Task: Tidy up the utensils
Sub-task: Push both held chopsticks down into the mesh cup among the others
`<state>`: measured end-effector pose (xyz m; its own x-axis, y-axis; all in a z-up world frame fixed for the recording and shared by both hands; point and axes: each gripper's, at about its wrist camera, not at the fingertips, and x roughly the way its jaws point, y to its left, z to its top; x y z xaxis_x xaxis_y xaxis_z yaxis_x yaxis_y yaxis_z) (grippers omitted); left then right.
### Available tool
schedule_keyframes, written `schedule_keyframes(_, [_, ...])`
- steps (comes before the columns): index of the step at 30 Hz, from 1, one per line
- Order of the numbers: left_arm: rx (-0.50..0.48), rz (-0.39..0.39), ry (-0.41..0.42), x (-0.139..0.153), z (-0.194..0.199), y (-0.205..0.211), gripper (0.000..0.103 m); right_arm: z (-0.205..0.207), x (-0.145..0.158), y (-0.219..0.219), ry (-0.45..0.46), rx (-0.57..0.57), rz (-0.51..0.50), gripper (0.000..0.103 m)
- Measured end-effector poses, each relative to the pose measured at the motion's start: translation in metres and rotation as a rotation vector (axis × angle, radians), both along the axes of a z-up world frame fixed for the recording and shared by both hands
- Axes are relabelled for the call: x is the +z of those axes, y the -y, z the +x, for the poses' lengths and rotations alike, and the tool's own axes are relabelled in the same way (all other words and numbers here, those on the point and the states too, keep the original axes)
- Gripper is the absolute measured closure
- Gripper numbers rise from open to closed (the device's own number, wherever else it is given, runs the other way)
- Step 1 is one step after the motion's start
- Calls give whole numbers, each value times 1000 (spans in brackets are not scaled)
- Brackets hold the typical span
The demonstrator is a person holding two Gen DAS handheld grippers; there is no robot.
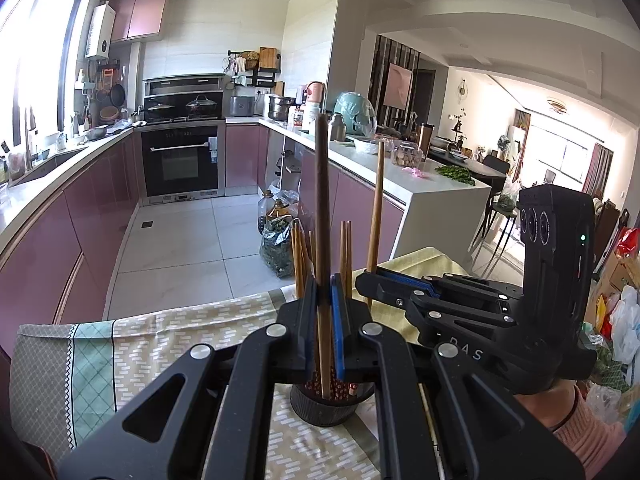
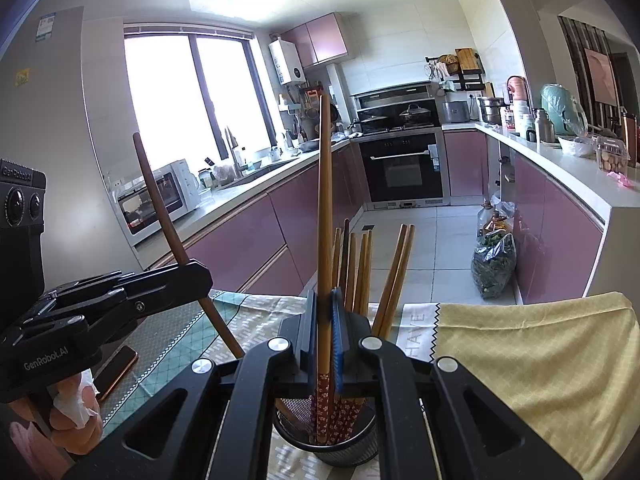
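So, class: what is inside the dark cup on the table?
The dark cup holds a bundle of chopsticks standing upright, their patterned ends down inside. Both grippers' fingers cover much of the cup, so its bottom is hidden.

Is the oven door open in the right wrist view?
No, the oven door is shut flat, with its handle bar across the top.

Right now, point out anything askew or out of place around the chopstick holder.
One thing: the dark chopstick in the left gripper leans well off vertical, while the one in the right gripper stands upright over the holder. The chopsticks already in the holder splay loosely. Nothing looks spilled or broken.
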<state>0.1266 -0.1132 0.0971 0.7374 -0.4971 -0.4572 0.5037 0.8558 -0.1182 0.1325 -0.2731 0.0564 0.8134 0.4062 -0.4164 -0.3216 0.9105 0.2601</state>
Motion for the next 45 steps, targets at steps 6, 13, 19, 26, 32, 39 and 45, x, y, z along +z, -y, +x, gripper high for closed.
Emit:
schedule_keyframes(6, [-1,11,-14,-5,3,-1,96,3,-5,2,-13,-3,-1,97])
schedule_keyframes(13, [5,19,-32,-13,9,-4,96,3,-9,0,-25,-3,-2,97])
schedule_keyframes(19, [8,23,-47,-18,17,-5,96,4,-12,1,-30,-1,-2,97])
schedule_keyframes(26, [10,35,-56,-25,22,-5,96,4,-15,1,-40,0,-1,97])
schedule_keyframes(32, [7,50,-67,-30,26,0,96,4,-19,1,-50,5,-1,97])
schedule_keyframes(39, [7,65,-82,-40,31,1,96,8,-21,2,-62,8,3,97])
schedule_keyframes(45, [5,74,-91,-46,36,2,96,12,-24,2,-74,11,8,97])
